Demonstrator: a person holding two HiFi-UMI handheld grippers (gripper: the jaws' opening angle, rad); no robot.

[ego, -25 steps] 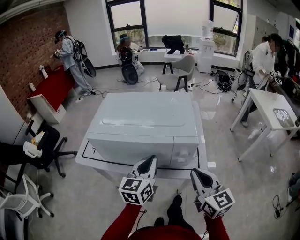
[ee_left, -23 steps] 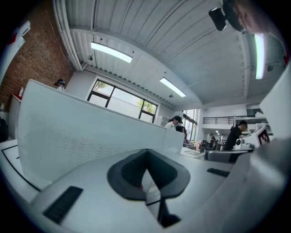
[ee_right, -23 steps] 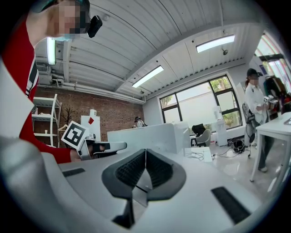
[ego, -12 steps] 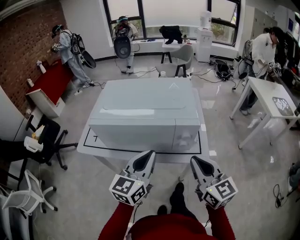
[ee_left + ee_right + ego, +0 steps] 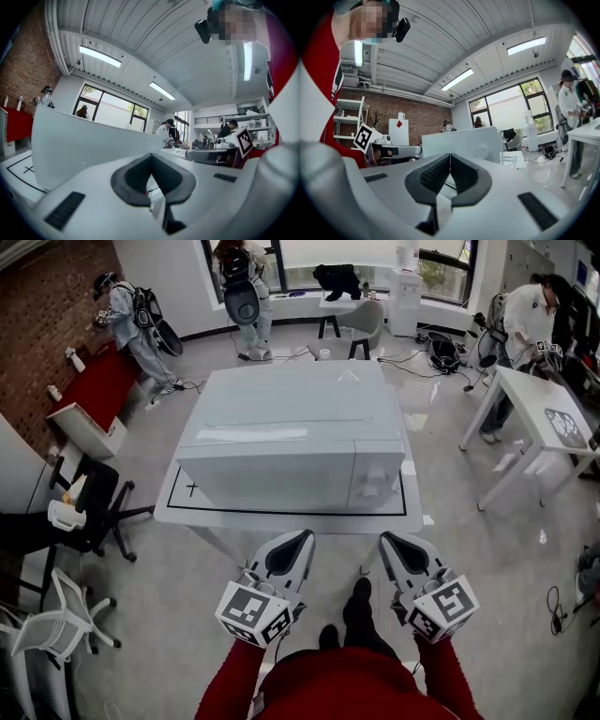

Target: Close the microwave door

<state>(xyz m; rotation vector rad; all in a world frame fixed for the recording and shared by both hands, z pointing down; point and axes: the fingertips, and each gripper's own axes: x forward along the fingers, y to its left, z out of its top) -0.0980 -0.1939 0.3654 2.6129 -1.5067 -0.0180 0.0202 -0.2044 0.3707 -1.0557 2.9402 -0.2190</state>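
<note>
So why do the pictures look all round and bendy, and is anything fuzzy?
Left gripper view: the wide lens bends the ribbed white ceiling, corners go black, the close white plastic left gripper looks soft. Right gripper view: same bending; the big white microwave looks sharp. Head view: the glossy grey floor glares.

The white surface point(image 5: 281, 524) carries one microwave point(image 5: 291, 437). It stands inside a black outline point(image 5: 281, 511) marked near the surface edges, front facing the near edge.

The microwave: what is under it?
A white table, with a black line drawn along the front of the microwave. The tabletop directly beneath it is covered and cannot be seen.
</note>
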